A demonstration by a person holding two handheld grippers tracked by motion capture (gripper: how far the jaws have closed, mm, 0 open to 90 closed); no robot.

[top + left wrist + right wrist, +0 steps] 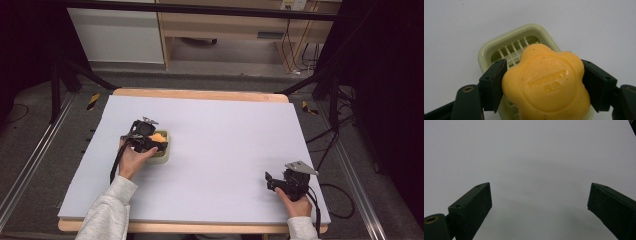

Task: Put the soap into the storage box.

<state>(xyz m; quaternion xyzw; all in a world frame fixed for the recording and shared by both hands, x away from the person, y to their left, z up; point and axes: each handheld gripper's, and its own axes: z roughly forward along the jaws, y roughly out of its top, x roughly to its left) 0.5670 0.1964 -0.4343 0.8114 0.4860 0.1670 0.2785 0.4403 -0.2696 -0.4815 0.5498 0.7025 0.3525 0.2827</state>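
An orange flower-shaped soap (546, 83) is clamped between the two black jaws of my left gripper (544, 82), just above a pale green slotted soap dish (499, 45). In the high view the same soap (157, 137) and dish (164, 154) sit left of the table's middle, with the left gripper (150, 142) over them. My right gripper (270, 181) rests near the front right of the table. Its jaws stand wide apart over bare surface (539, 192), nothing between them.
A pale lilac sheet (220, 145) covers the wooden table (200, 94). Black stand legs and cables lie on the floor to both sides and behind. A wooden desk (225, 25) stands far back.
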